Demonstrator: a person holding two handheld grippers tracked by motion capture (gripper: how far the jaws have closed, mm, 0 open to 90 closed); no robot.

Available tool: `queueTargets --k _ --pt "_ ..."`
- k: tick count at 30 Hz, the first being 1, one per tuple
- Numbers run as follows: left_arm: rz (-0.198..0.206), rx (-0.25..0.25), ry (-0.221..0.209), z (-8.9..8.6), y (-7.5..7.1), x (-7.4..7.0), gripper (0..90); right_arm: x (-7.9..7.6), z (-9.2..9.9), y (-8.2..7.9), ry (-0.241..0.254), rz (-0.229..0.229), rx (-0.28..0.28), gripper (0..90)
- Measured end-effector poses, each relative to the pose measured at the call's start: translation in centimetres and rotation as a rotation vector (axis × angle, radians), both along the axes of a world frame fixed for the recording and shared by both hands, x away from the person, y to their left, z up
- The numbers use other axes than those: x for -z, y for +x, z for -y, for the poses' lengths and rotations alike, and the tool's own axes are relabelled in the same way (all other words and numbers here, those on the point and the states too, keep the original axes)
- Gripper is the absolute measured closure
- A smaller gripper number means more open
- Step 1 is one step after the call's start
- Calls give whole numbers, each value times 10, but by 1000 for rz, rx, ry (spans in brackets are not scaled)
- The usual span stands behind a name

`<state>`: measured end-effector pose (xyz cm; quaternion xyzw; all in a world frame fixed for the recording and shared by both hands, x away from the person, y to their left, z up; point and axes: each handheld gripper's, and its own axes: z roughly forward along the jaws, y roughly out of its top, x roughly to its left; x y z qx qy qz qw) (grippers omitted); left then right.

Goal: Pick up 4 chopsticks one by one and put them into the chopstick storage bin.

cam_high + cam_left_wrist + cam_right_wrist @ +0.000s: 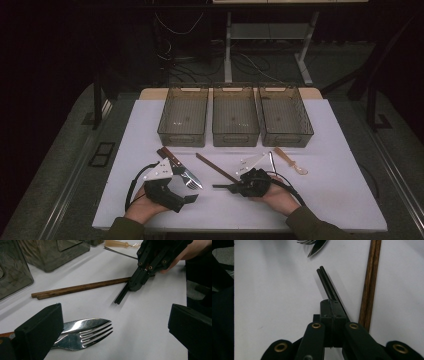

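Note:
My right gripper (234,187) (333,302) lies low over the white table, shut on a pair of black chopsticks (220,186) (325,282) that stick out past its tips toward the left. In the left gripper view, the right gripper (136,283) and the black chopsticks (122,296) show at the top right. A pair of brown wooden chopsticks (215,167) (80,288) (369,282) lies on the table right beside it. My left gripper (186,188) (115,335) stands open around the tips of a steel knife (172,159) (85,323) and fork (193,183) (87,337).
Three smoky clear bins (183,131) (235,134) (287,134) stand in a row at the back of the table. An amber plastic spoon (290,161) (117,243) lies to the right, in front of the right bin. The table's front edge is just behind both hands.

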<state>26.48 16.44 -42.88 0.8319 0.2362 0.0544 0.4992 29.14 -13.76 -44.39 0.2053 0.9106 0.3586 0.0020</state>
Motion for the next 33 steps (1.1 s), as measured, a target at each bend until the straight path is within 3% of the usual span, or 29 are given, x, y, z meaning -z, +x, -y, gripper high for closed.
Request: queueTargets --k 11,33 --pt "0 1 0 0 0 0 0 0 -5 3 17 -13 35 899" --pt "0 5 4 1 0 0 0 -2 4 16 23 11 91 899"
